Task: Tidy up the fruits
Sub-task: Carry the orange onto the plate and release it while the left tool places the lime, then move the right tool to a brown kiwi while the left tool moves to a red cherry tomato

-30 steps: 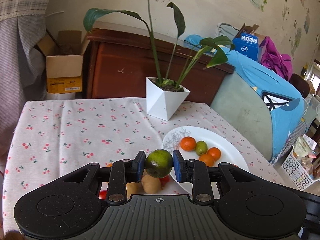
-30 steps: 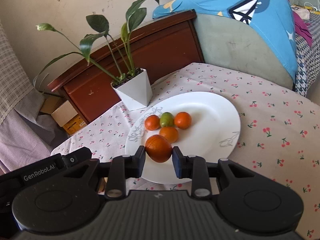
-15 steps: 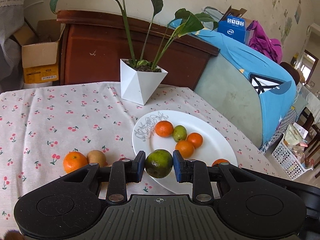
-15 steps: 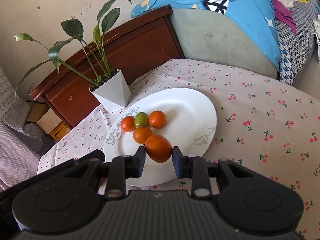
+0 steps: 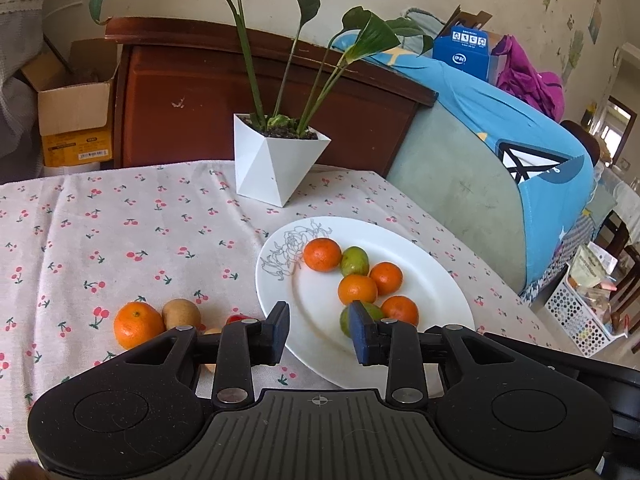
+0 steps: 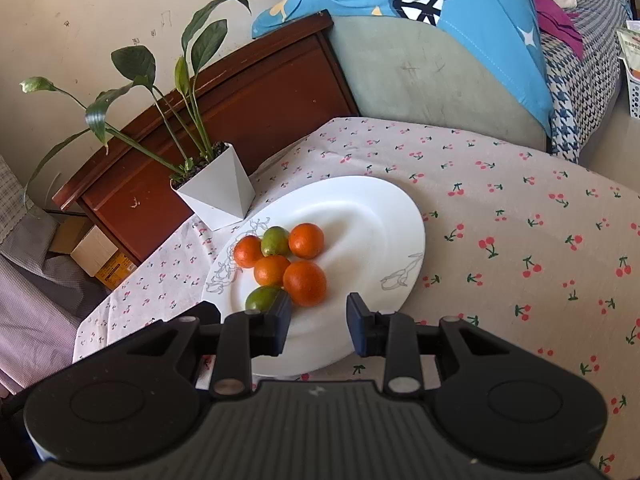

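Note:
A white plate point(image 5: 432, 280) point(image 6: 372, 208) on the cherry-print tablecloth holds several oranges and two green citrus fruits. My left gripper point(image 5: 319, 334) is open and empty over the plate's near rim; the green fruit point(image 5: 345, 320) lies just behind its right finger, beside an orange point(image 5: 401, 310). My right gripper point(image 6: 316, 322) is open and empty above the plate; the big orange point(image 6: 305, 282) lies just beyond it, with a green fruit point(image 6: 260, 297) by its left finger. An orange point(image 5: 137, 325), a kiwi point(image 5: 181, 314) and a small red fruit point(image 5: 236, 319) lie on the cloth, left of the plate.
A white faceted pot with a leafy plant point(image 5: 276, 168) point(image 6: 216, 190) stands behind the plate. A brown wooden headboard point(image 5: 240, 92) and a blue-covered sofa point(image 5: 500, 168) lie past the table's far edge. A cardboard box point(image 5: 72, 116) sits at the far left.
Both grippers have opened. The left one released the green fruit and the right one released the orange; both fruits now lie on the plate.

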Action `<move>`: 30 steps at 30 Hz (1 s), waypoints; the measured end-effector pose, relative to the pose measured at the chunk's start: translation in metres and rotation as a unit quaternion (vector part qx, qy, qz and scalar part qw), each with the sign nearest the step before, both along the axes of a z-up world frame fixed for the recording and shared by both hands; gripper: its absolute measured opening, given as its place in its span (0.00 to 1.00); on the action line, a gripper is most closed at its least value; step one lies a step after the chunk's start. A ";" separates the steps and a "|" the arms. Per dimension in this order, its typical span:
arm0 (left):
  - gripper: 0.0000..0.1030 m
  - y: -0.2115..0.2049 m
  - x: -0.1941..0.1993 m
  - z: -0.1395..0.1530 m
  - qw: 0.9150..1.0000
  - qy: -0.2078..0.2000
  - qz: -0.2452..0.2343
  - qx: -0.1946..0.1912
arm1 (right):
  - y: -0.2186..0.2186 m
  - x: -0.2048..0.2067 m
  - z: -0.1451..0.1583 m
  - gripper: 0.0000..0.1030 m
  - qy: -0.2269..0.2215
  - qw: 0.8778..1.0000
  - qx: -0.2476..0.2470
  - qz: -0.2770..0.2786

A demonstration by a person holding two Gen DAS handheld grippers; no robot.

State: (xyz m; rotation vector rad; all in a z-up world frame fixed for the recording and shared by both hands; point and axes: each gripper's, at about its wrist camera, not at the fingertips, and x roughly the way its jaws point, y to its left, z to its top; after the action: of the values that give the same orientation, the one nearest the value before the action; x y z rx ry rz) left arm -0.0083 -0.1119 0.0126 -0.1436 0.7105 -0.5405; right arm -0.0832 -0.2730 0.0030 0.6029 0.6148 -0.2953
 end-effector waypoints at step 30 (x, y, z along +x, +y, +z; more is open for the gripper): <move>0.62 0.088 -0.018 0.018 0.992 0.020 0.080 0.097 | 0.049 0.012 0.004 0.32 -0.002 0.994 -0.004 0.107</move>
State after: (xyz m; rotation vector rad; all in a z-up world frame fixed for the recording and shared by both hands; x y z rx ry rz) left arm -0.0261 -0.0237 0.0309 -0.0294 0.7785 -0.3132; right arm -0.0713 -0.2242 0.0065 0.5252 0.6676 -0.0956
